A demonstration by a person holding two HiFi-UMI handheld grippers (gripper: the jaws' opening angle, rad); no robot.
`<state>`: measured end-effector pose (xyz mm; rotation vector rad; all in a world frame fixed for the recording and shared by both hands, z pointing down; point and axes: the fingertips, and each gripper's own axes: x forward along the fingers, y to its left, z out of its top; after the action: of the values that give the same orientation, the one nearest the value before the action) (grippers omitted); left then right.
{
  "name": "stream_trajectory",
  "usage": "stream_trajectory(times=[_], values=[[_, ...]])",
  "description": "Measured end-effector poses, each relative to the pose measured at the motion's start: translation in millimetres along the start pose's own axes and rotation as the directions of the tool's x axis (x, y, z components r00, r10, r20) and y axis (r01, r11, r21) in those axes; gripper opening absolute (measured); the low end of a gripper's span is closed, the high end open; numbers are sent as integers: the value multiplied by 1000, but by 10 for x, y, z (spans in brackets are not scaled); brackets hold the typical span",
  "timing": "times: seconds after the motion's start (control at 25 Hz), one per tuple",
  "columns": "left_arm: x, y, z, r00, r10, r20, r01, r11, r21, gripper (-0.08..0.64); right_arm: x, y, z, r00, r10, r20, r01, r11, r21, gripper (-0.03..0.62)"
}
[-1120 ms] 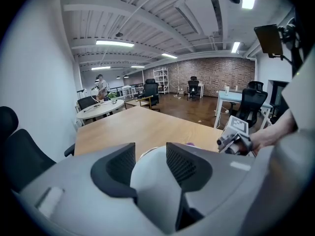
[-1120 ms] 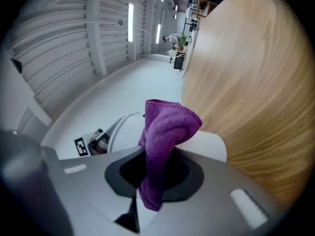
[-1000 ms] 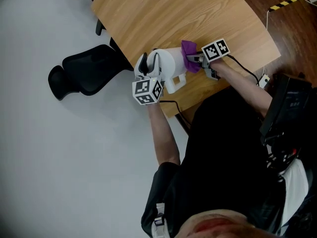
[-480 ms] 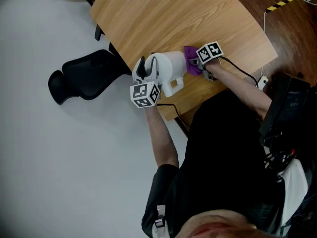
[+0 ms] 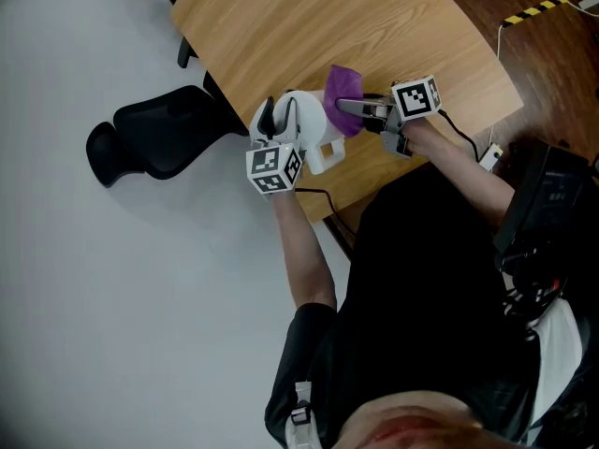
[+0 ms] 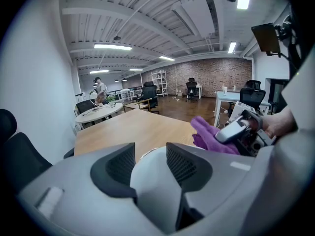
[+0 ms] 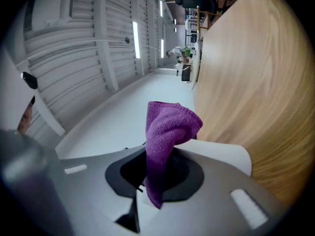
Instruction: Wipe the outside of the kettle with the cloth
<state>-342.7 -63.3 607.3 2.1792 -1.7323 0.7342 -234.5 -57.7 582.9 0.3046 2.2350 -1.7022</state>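
Kettle (image 5: 314,127) stands on the wooden counter (image 5: 309,26), close to the edge nearest the person, so both forearms reach it without stretching. It is white and rounded.

The left claw (image 5: 283,120) comes in from the side that faces the black office chair (image 5: 154,143) on the floor. In the left gripper view its dark pads sit wide on either side of a white rounded part of the kettle (image 6: 152,181), which fills the gap between them. The jaws have just closed in a touch, and they look pressed on it. My reading is that this hold is there to steady the kettle, so that rubbing from the other side does not slide or tip it.

The right claw (image 5: 346,108) approaches from the opposite side and pinches the purple cloth (image 5: 339,87). In the right gripper view the jaws are together on the lower part of the cloth (image 7: 170,127), and a loose fold stands out past the tips. Held that way, soft fabric meets the shell first and not the hard jaws. A white curve just behind the fold is probably the kettle's body.

From the head view the cloth lies up at the kettle's top, on the side away from the left claw. Whether it touches the surface at this instant I cannot tell.

Judging by that position, the wipe is under way on the upper part. The lower wall and the side under the left claw's hold look yet to be covered.
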Motion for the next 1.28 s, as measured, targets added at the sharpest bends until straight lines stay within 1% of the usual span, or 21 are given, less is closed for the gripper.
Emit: stream_trajectory(times=[0.04,0.12,0.24,0.36,0.48,0.52,0.6,0.68,0.76,0.8,0.84,0.92,1.0,1.08,1.12,1.16,1.24,1.28], values=[[2,-2,-1,1000,1,0,-1,1000,1,95,23,83,21,1000,13,7,-13,1000,-2,48],[3,-4,5,1000,3,-1,-3,1000,2,95,26,24,-19,1000,-24,18,23,999,49,48],[3,-19,9,1000,4,-2,-4,1000,3,95,52,-222,-160,997,-73,-11,73,995,69,48],[1,-29,14,1000,-1,-2,1,1000,4,92,42,-425,-262,994,-105,-12,105,989,104,48],[-7,-33,8,1000,-7,0,7,1000,4,89,-60,-798,-388,981,-191,-38,195,971,142,48],[-10,-33,4,1000,-9,1,9,1000,4,87,-110,-966,-446,971,-234,-59,240,959,153,48],[-18,-24,-5,1000,-13,3,13,1000,3,86,-216,-1335,-577,937,-329,-114,345,924,166,48],[-26,-9,-17,1000,-18,5,18,1000,3,86,-321,-1693,-715,890,-419,-179,448,878,169,46],[-29,1,-37,1000,-26,8,26,1000,4,84,-421,-1997,-857,836,-492,-244,535,830,159,46],[-28,7,-51,999,-32,10,32,999,5,84,-458,-2110,-918,814,-514,-271,564,811,156,46],[-23,14,-62,999,-39,12,38,999,6,84,-478,-2188,-961,800,-525,-291,582,798,157,46],[-2,41,-66,998,-56,18,56,998,16,81,-466,-2253,-978,790,-528,-313,591,792,155,44],[39,80,-39,996,-88,25,87,995,47,90,-417,-2274,-933,787,-527,-321,590,796,139,44],[70,70,-12,988,-153,36,149,985,89,83,-403,-2291,-947,785,-526,-327,590,796,134,43],[64,31,-18,980,-195,41,190,976,107,75,-434,-2297,-1027,783,-526,-333,592,793,142,43],[48,-32,-40,969,-242,39,236,964,124,70,-492,-2307,-1153,781,-525,-339,597,788,153,43],[43,-192,-96,942,-334,9,328,930,166,60,-640,-2353,-1421,779,-523,-344,602,777,182,43],[67,-262,-112,928,-371,-15,367,911,189,58,-678,-2332,-1491,787,-515,-339,595,778,199,43]])
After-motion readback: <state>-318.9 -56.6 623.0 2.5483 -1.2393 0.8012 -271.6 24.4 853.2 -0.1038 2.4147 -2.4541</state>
